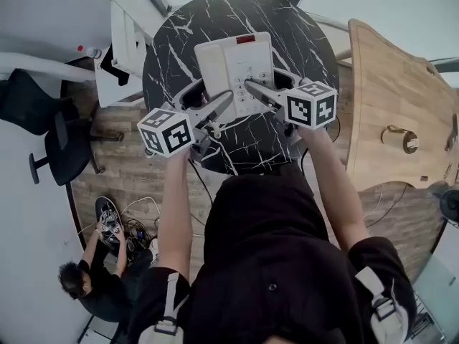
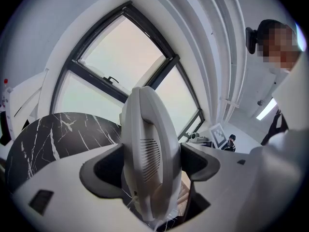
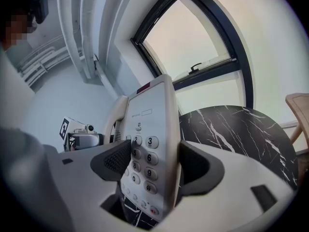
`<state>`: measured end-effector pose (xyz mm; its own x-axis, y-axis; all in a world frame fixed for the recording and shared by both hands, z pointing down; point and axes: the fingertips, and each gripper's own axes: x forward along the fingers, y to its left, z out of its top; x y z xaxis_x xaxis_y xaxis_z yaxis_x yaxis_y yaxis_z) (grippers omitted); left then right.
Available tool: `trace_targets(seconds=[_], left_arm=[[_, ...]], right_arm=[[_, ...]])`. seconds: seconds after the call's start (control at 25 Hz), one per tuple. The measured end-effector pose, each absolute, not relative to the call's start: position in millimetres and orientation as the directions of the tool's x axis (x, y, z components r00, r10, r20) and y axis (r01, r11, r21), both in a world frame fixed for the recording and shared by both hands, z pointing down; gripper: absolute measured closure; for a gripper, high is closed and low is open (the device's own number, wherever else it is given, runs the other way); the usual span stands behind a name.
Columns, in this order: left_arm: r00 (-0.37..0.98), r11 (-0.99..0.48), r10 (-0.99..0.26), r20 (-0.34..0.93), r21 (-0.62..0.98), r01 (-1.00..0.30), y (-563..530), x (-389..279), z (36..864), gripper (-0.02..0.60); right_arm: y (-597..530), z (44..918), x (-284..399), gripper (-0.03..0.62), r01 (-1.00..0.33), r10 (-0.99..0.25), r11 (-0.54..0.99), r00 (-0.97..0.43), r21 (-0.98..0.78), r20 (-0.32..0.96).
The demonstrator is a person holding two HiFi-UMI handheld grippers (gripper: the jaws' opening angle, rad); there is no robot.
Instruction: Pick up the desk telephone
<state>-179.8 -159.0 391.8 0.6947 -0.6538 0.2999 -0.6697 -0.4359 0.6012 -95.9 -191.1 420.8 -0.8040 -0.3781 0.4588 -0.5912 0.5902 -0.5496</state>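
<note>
The white desk telephone (image 1: pixel 235 67) sits in the upper middle of the head view, over the centre of a round black marble table (image 1: pixel 287 34), gripped from both sides. I cannot tell whether its base is touching the marble or just clear of it. The left gripper (image 1: pixel 208 100) comes in from the lower left and has the side with the handset (image 1: pixel 210 69). In the left gripper view the telephone (image 2: pixel 147 153) stands edge-on in the middle of the frame, its slotted grille facing the camera. The dark fingers (image 2: pixel 104 170) of that gripper (image 2: pixel 149 164) are closed narrowly against it on either side. The right gripper (image 1: pixel 269 84) reaches in from the lower right onto the side with the keypad (image 1: pixel 247 77). In the right gripper view the telephone (image 3: pixel 152 149) fills the centre, with number keys down its face and a red patch near its top. The fingers (image 3: pixel 198 166) of this gripper (image 3: pixel 149 161) press its front and back edges. Each gripper carries a marker cube (image 1: pixel 310 106) towards the person's hands, and the bare forearms run down to the bottom of the head view. Behind the telephone both gripper views show the marble table (image 3: pixel 236 129) and a large dark-framed window (image 2: pixel 120 66). At the right edge of the head view there is a pale wooden table (image 1: pixel 387 106). At the left is a black office chair (image 1: pixel 50 131) on a wooden floor (image 1: pixel 122 170), and another person (image 1: pixel 93 282) crouches in the lower left corner.
</note>
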Motion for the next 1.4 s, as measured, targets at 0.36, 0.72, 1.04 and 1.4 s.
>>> trace_targets(seconds=[0.36, 0.72, 1.04, 1.4], left_arm=[[0.697, -0.448, -0.656, 0.291, 0.593, -0.669, -161, -176, 382, 0.201], [0.699, -0.453, -0.65, 0.297, 0.586, -0.671, -160, -171, 379, 0.202], [0.7, -0.456, -0.648, 0.3, 0.583, -0.672, -160, -169, 380, 0.202], [0.7, -0.451, -0.642, 0.312, 0.585, -0.674, -159, -170, 386, 0.202]], right_arm=[[-192, 411, -92, 0.272, -0.595, -0.392, 0.593, -0.802, -0.543, 0.45], [-191, 409, -87, 0.272, -0.598, -0.398, 0.591, -0.8, -0.542, 0.449], [-191, 409, -85, 0.272, -0.598, -0.397, 0.596, -0.799, -0.536, 0.451], [-189, 416, -86, 0.272, -0.597, -0.384, 0.597, -0.799, -0.536, 0.463]])
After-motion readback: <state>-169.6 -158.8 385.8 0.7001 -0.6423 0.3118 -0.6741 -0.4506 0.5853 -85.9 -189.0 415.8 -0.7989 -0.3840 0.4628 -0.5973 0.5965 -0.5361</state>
